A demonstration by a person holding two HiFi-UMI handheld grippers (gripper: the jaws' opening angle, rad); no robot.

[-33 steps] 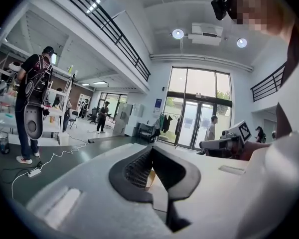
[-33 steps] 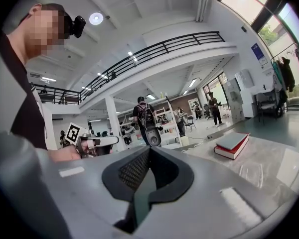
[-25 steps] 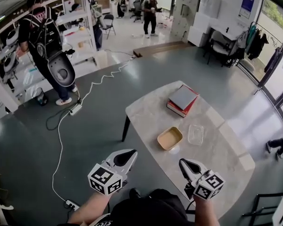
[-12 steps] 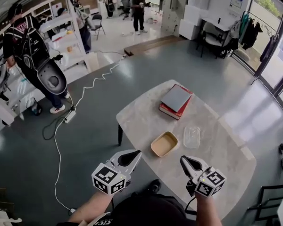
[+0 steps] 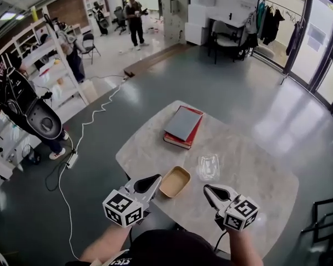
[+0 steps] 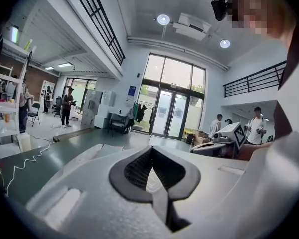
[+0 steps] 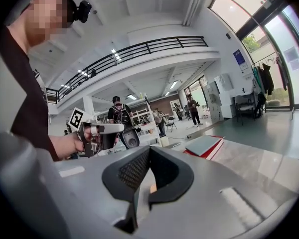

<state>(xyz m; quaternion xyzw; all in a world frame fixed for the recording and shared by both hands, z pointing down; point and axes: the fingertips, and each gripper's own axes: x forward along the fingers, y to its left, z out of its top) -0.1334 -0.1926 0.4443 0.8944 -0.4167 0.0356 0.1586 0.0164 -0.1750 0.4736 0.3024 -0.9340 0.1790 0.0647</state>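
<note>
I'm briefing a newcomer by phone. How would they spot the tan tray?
Find the marble table on the grey floor, stacked books at its far end. Toward its near end lie two containers; the tan tray is the opaque one, beside a clear plastic container.

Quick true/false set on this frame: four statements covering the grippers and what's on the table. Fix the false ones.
1. The left gripper and the right gripper are both shut, with nothing between their fingers. True.
2. A grey book lies on top of a red book. True.
3. The clear container sits inside the tan tray. False: it lies on the table beside the tray, apart from it, and the tray is empty.
4. The books are the things nearest the grippers. False: the tray and the container are nearest, and the books lie beyond them at the table's far side.
</note>
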